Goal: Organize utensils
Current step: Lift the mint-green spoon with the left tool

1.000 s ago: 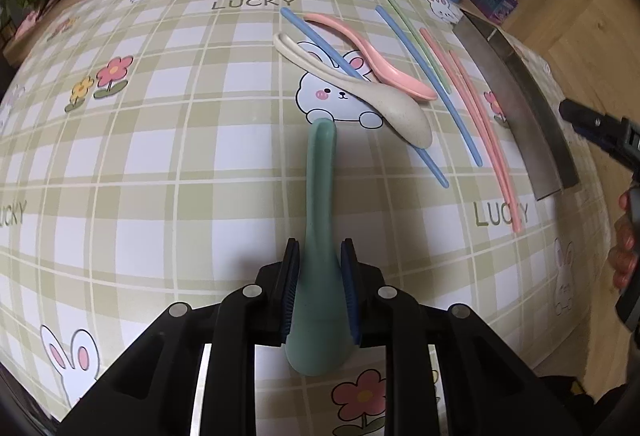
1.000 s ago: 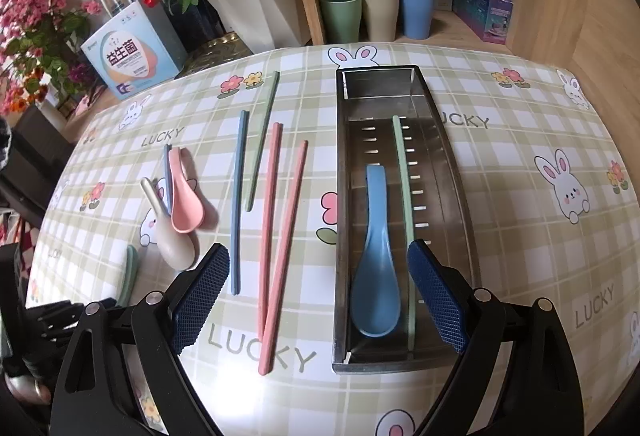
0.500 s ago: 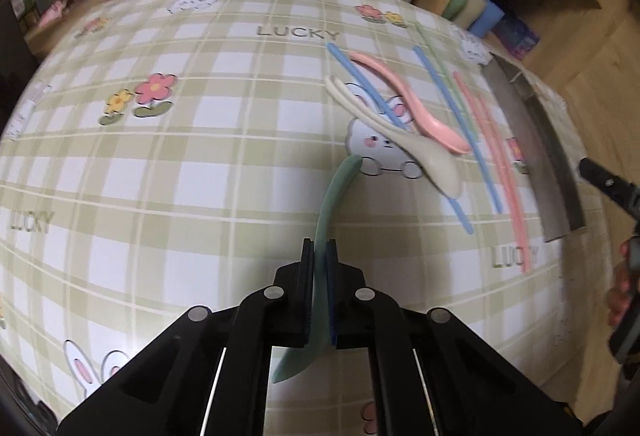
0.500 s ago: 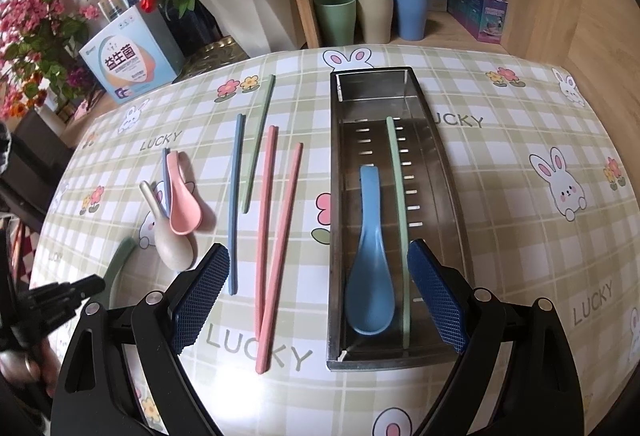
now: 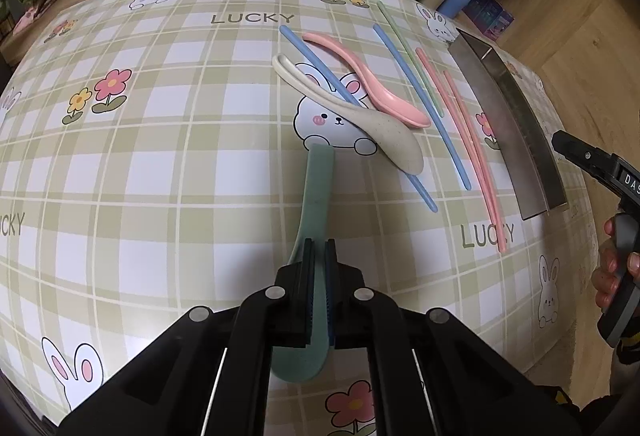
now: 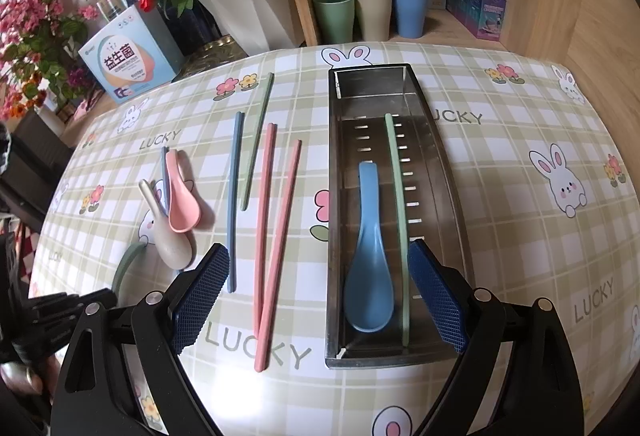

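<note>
Your table [image 6: 500,172] wears a green-checked cloth printed with rabbits, flowers and "LUCKY" — take the steel tray [image 6: 334,204] as your landmark. Just left of the tray lie two pink chopsticks [image 6: 276,236], side by side, then a blue chopstick [image 6: 234,196] with a green chopstick [image 6: 256,144] angled beside it. Further left sit a pink spoon [image 6: 180,196] and a beige spoon [image 6: 166,232], crossing another blue chopstick [image 5: 352,104]. Farthest from the tray, the green spoon [image 5: 316,188] — whether its handle tip touches the cloth you cannot tell.
</note>
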`<state>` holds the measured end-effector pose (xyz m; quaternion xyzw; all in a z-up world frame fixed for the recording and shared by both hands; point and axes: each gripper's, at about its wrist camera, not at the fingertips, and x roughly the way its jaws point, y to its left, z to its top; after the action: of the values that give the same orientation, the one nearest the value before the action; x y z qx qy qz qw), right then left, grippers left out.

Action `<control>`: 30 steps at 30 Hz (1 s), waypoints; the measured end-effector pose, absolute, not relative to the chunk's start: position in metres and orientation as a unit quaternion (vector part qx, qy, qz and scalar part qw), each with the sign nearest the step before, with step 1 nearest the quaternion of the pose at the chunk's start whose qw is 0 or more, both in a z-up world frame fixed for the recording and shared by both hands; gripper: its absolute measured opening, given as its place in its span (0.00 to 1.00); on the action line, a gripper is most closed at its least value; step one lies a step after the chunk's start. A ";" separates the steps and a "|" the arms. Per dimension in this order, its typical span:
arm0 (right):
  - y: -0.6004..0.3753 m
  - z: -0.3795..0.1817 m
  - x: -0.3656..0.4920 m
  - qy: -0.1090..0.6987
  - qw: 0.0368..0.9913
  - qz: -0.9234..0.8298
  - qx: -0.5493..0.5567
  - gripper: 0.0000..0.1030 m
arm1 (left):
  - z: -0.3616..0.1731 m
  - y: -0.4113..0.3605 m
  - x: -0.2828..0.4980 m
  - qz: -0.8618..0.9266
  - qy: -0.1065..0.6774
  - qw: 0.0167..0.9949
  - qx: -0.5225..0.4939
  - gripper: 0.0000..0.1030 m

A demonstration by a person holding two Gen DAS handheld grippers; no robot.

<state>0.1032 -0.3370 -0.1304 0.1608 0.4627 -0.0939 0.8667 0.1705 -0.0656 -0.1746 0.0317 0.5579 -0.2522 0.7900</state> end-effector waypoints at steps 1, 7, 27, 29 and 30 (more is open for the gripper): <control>-0.337 -0.130 0.103 0.463 0.867 -0.094 0.161 0.85 | -0.175 -0.066 0.171 -0.255 0.559 0.789 0.032 0.05; -0.336 -0.131 0.103 0.463 0.867 -0.094 0.161 0.85 | -0.173 -0.066 0.171 -0.261 0.559 0.787 0.033 0.12; -0.335 -0.133 0.102 0.464 0.867 -0.093 0.159 0.85 | -0.168 -0.068 0.186 -0.267 0.542 0.795 0.054 0.23; -0.334 -0.132 0.102 0.464 0.867 -0.093 0.157 0.85 | -0.172 -0.070 0.188 -0.270 0.547 0.790 0.059 0.23; -0.334 -0.132 0.101 0.464 0.867 -0.093 0.157 0.85 | -0.174 -0.072 0.188 -0.272 0.548 0.789 0.063 0.23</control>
<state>0.1015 -0.3341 -0.1324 0.1565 0.4642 -0.0929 0.8668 0.1879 -0.0721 -0.1737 0.0629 0.5479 -0.2720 0.7886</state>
